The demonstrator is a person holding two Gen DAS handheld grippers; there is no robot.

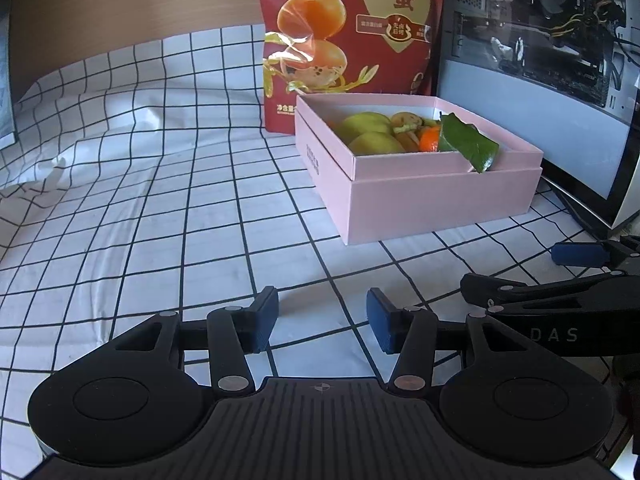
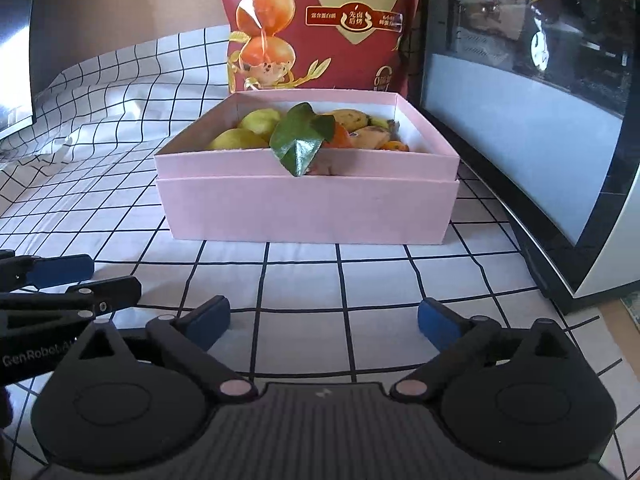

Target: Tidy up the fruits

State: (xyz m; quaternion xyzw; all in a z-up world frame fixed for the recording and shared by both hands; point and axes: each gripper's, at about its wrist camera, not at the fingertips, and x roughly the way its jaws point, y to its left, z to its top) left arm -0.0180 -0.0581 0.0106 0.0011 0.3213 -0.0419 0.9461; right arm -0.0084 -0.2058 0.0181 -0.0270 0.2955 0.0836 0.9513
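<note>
A pink box (image 1: 436, 196) (image 2: 308, 210) stands on the checked cloth and holds the fruits: two yellow-green fruits (image 1: 370, 132) (image 2: 244, 136), an orange one (image 1: 429, 138) (image 2: 340, 136) with a green leaf (image 1: 468, 144) (image 2: 300, 140) hanging over the front rim, and brownish ones (image 1: 406, 120) (image 2: 352, 118). My left gripper (image 1: 322, 320) is open and empty, low over the cloth, left of the box's front. My right gripper (image 2: 324, 320) is open and empty, in front of the box. Each gripper shows in the other's view, the right (image 1: 576, 256) and the left (image 2: 60, 268).
A tall red snack bag (image 1: 352, 40) (image 2: 320, 24) stands right behind the box. A glass-sided computer case (image 1: 540, 80) (image 2: 528, 120) stands to the right of the box. The white checked cloth (image 1: 140, 200) (image 2: 100, 140) spreads to the left, wrinkled.
</note>
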